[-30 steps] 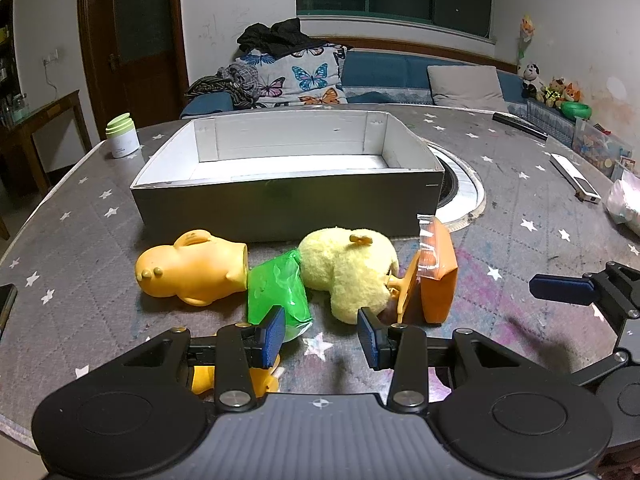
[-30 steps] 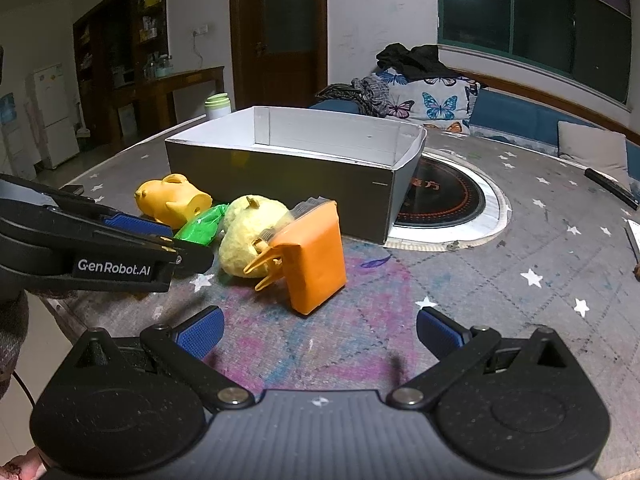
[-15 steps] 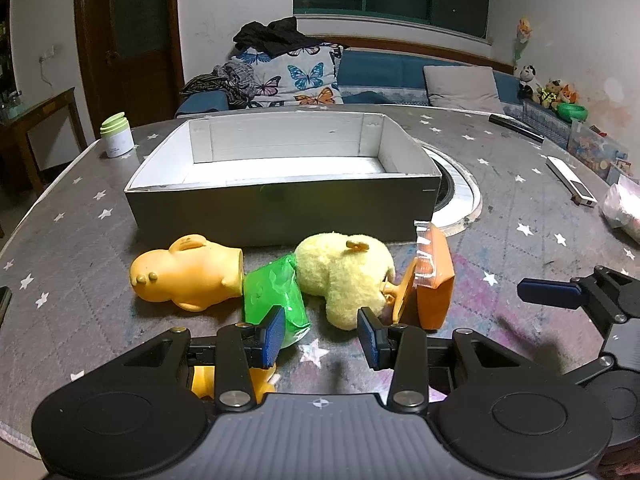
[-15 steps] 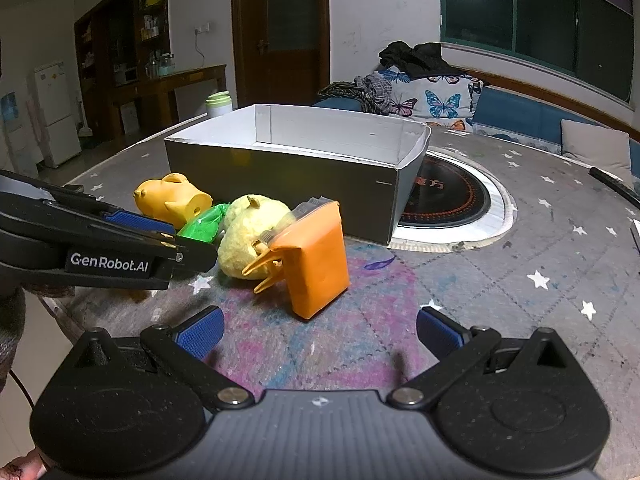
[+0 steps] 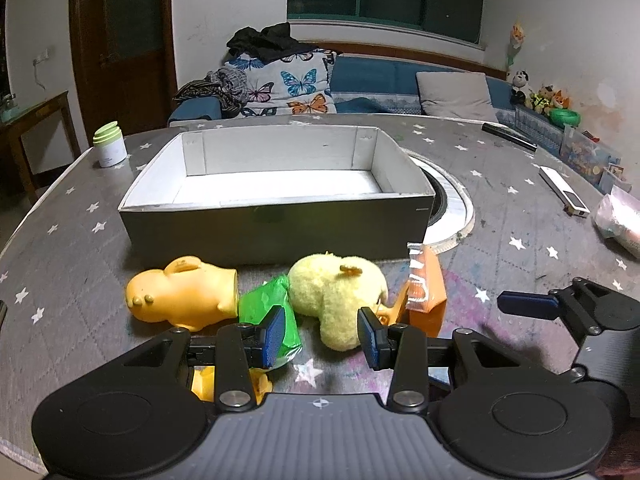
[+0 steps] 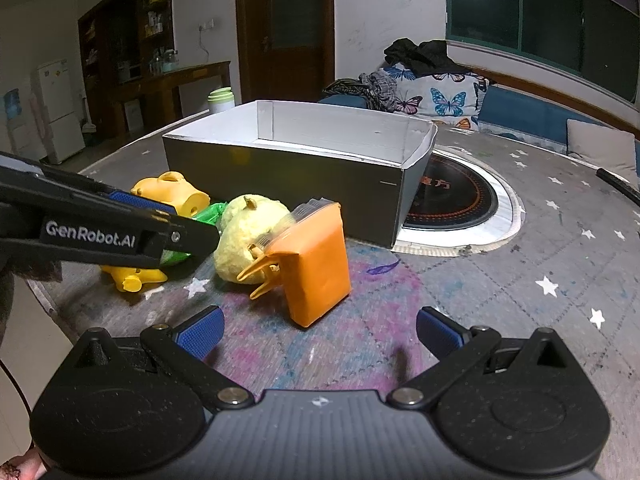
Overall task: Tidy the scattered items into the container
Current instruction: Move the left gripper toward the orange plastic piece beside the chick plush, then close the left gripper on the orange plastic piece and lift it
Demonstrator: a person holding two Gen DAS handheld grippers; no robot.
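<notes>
Right wrist view alone reads "GenRobot.AI" on the left gripper [image 6: 168, 216], jaws parted above the green packet [image 5: 268, 304]. Right gripper [image 6: 318, 330] gapes empty before the orange packet [image 6: 316, 268]. Plush chick [image 5: 336, 292] and rubber toy [image 5: 180, 294] lie beside the box [image 5: 280, 232]; the table edge [image 6: 60, 300] is near.

small yellow toy [image 5: 204, 386] behind left tool [image 5: 322, 334]

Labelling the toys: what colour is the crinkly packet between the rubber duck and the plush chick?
Bright green packet, clearest in the left wrist view.
</notes>
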